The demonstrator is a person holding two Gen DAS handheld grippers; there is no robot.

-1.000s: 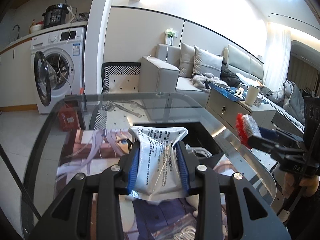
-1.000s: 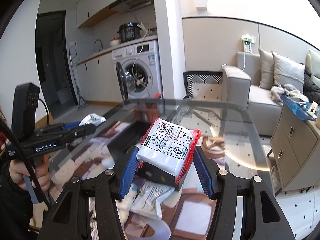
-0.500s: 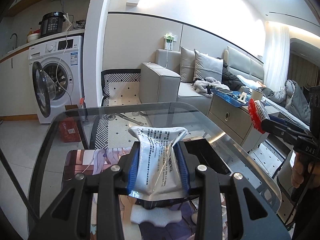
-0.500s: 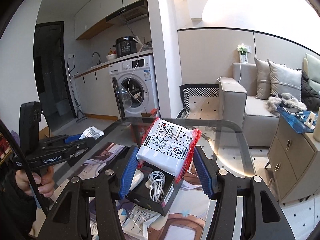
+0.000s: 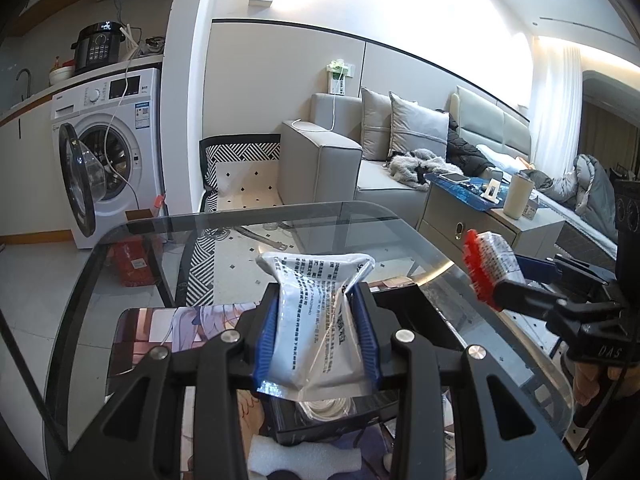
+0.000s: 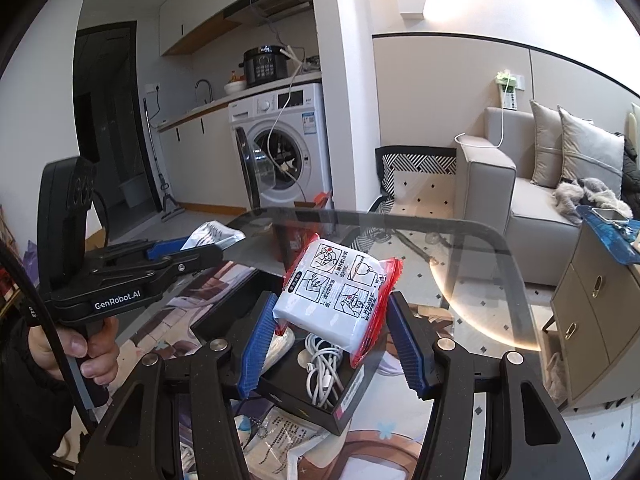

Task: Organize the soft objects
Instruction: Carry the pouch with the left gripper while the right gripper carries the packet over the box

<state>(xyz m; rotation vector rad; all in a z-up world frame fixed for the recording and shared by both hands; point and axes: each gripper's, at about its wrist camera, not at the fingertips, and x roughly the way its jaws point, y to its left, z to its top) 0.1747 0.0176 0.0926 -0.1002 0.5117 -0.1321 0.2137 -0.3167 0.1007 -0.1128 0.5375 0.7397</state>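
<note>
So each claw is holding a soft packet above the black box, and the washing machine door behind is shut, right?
Not quite: the washing machine door stands open, as the right wrist view shows. The rest holds: the left claw grips a grey packet and the right claw a red-edged packet above the black box.

Black box [image 5: 416, 312] — interior hidden by pouch [image 5: 320, 320]

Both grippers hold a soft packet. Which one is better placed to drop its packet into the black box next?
Probably right. The right gripper holds the red-edged packet directly above the open black box with cables. The left gripper holds the grey packet nearer that box's edge.
</note>
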